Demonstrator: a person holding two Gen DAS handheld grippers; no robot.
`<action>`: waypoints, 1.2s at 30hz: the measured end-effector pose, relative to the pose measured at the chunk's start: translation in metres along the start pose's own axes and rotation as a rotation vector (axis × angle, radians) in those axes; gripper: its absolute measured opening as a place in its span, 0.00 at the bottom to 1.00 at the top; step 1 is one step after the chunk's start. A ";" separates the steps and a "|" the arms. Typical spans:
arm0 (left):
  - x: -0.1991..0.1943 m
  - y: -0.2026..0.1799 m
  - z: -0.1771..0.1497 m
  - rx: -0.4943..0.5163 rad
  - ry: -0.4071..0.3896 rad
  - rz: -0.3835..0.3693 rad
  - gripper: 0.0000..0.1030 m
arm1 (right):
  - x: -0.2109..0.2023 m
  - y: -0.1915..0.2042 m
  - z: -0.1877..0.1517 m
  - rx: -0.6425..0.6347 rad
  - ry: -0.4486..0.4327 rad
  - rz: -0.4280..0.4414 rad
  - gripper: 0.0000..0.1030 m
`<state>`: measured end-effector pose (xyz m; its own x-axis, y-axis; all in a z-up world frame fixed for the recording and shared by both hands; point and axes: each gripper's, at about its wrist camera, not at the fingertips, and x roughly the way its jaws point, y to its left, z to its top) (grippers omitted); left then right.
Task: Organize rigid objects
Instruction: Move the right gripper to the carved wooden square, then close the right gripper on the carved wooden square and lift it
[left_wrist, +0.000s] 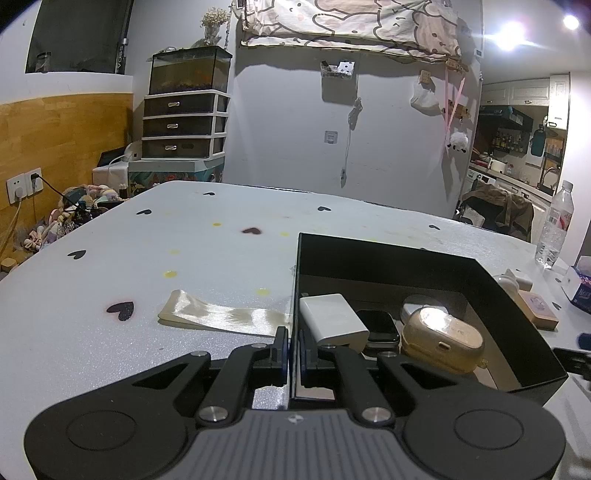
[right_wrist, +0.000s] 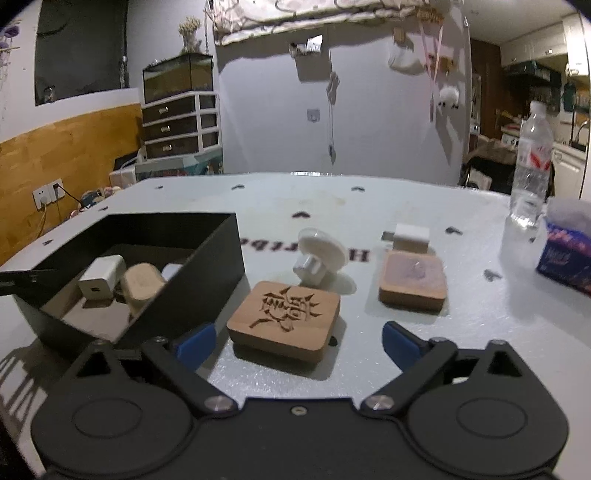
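The left tongs are closed tight on the near wall of the black box, one pad on each side of the thin wall. The right tongs stand wide apart with nothing gripped; their blue pads flank the near end of a carved wooden block lying flat on the tabletop, without touching it. Inside the box, the left view shows four things: a white charger, a dark smartwatch, a gold earbud case and a small white piece behind it. Out on the tabletop there are two wooden blocks, the carved one near the box and a second block further right. One white round knob-like piece lies tipped just behind the carved block, and one white plug sits behind the second block. One water bottle and one tissue pack stand at the far right, and one cream ribbon lies left of the box.
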<state>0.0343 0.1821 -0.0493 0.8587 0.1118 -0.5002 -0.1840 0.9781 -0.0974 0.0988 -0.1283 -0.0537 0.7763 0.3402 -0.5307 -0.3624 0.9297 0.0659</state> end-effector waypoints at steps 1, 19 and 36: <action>0.000 0.000 0.000 0.000 0.000 0.000 0.05 | 0.005 0.001 0.001 0.004 0.008 0.009 0.91; 0.000 0.000 0.000 0.001 0.000 0.001 0.05 | 0.030 -0.024 0.006 0.047 0.049 0.075 0.60; 0.000 0.001 0.001 0.003 -0.001 0.007 0.05 | 0.023 -0.046 0.009 0.082 0.054 0.062 0.26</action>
<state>0.0342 0.1832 -0.0489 0.8580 0.1186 -0.4998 -0.1886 0.9778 -0.0917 0.1377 -0.1623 -0.0612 0.7240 0.3919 -0.5676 -0.3642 0.9161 0.1679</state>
